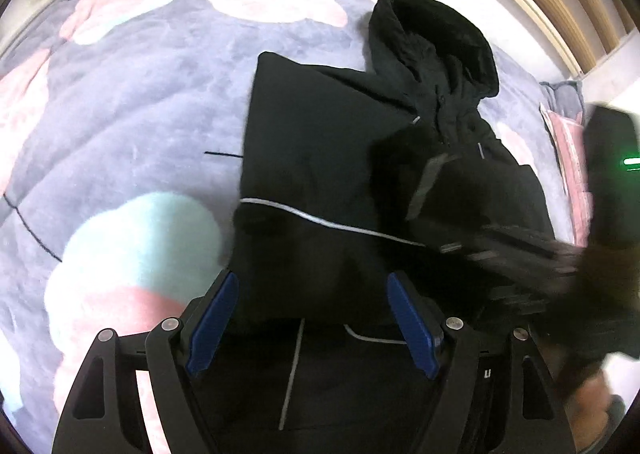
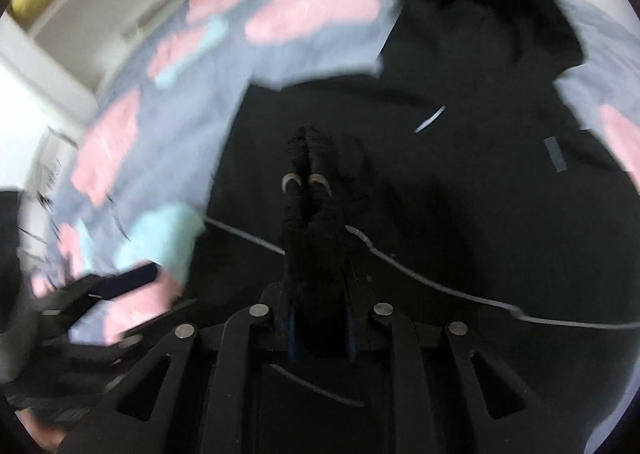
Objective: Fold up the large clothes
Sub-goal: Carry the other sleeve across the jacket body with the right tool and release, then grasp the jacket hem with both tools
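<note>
Bedding, a grey blanket [image 1: 132, 102] with pink and mint blotches, surrounds my black hooded jacket [image 1: 320, 142]. My left gripper [image 1: 312, 318] hangs wide and empty over its hem. My right gripper [image 2: 308, 158], blurred, stands narrow, pinching a dark jacket fold.

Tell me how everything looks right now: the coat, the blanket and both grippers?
Black hooded coat: lying on the blanket, partly folded, hood flat at the top.
Blanket: spread out under the coat.
Left gripper: open, holding nothing.
Right gripper: black coat cloth bunched between its fingers.
</note>
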